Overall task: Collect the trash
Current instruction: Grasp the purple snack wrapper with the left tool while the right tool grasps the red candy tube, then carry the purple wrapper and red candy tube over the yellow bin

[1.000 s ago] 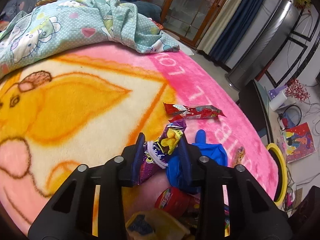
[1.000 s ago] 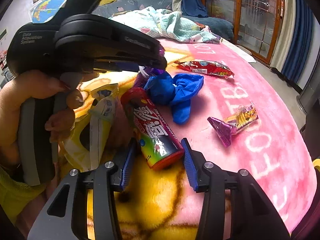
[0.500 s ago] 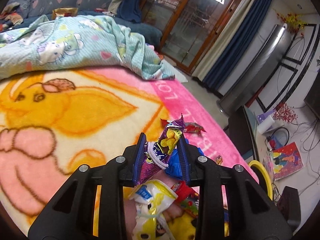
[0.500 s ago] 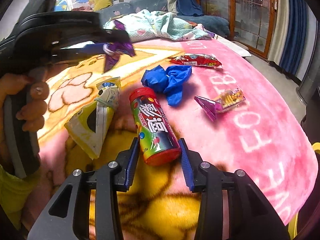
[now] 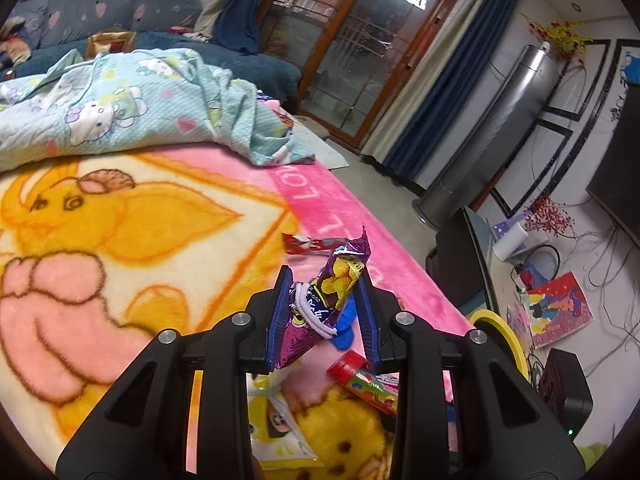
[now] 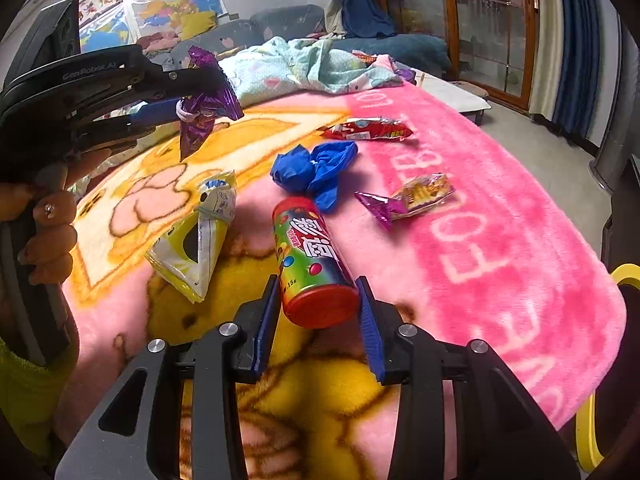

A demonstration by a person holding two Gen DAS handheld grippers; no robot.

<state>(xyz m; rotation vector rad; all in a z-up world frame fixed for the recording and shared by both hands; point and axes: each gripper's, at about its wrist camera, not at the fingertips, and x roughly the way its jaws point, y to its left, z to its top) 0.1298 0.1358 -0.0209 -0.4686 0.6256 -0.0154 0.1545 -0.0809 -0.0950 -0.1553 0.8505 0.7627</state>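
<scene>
My left gripper (image 5: pixel 324 280) is shut on a purple snack wrapper (image 5: pixel 328 304) and holds it above the blanket; it also shows in the right wrist view (image 6: pixel 204 108). My right gripper (image 6: pixel 318 292) is around the red end of a candy tube (image 6: pixel 308 256) lying on the blanket, its blue pads beside the tube. On the blanket lie a yellow-white packet (image 6: pixel 196 240), a crumpled blue glove (image 6: pixel 312 168), a red wrapper (image 6: pixel 368 130) and a small purple-and-orange wrapper (image 6: pixel 408 198).
A pink and yellow blanket (image 6: pixel 500 240) covers the bed. A light blue quilt (image 5: pixel 120 112) is bunched at the far end. A yellow-rimmed bin (image 5: pixel 504 336) stands on the floor past the bed's right edge, near a dark table (image 5: pixel 460 256).
My left gripper has lifted the purple wrapper up off the blanket and away from the pile. My right gripper has stayed around the candy tube, closing in slightly.
</scene>
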